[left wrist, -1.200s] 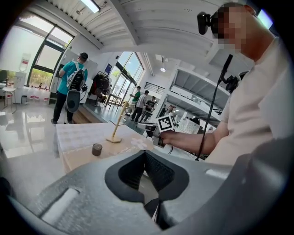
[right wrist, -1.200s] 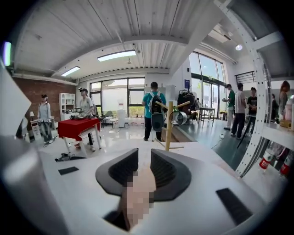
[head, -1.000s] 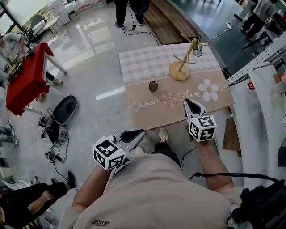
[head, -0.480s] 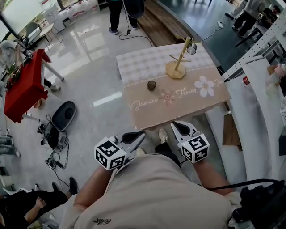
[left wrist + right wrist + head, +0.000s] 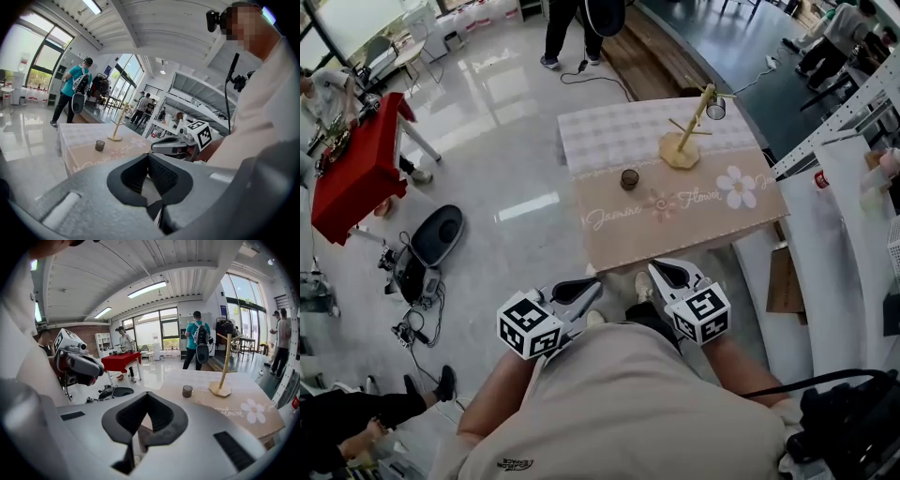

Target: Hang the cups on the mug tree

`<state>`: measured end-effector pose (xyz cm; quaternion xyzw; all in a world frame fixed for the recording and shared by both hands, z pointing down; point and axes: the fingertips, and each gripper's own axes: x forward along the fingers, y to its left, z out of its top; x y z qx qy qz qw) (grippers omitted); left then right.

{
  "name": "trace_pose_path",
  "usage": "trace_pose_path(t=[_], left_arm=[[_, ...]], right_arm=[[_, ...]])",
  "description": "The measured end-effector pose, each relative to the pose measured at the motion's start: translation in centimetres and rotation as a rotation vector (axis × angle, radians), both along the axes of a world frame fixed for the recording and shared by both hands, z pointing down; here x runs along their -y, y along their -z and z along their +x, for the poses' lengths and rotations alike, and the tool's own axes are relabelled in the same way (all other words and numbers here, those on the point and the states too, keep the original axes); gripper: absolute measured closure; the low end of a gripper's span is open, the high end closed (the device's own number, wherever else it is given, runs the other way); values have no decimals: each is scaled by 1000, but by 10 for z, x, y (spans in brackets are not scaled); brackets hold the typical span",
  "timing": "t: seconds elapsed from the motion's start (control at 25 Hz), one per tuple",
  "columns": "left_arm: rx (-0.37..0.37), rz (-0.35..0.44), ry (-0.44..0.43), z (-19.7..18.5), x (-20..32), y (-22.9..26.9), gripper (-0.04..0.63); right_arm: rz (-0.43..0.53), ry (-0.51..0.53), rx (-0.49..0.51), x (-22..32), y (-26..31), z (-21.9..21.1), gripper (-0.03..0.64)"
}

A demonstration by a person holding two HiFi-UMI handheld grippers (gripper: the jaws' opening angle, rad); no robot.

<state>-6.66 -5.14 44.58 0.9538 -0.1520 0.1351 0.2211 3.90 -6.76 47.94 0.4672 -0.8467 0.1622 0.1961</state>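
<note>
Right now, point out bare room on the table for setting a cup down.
Bare: the near half of the table, from the cup to the near edge, and the checked far-left corner. Crowded: far right, around the mug tree.

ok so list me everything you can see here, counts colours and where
table: one, checked and beige flower-print cloth, ahead of the person
mug tree: one, pale wood, far part of the table
hung cup: one, dark, on an upper branch of the mug tree
standing cup: one, dark, upright on the cloth left of the tree, apart from it
red table: one, red, far left on the floor
oval case: one, dark, on the floor left of the table, cables beside it
bystander: one, dark trousers, beyond the table; others at the edges
left tool: one, grey, shut, empty, low by the body
right tool: one, grey, shut, empty, low by the body
</note>
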Motion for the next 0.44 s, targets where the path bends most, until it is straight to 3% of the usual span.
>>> trace_pose_path(t=[0.44], left_arm=[[-16, -5, 5, -3, -2, -13, 588]], right_arm=[[-22, 33, -34, -11, -3, -10, 603]])
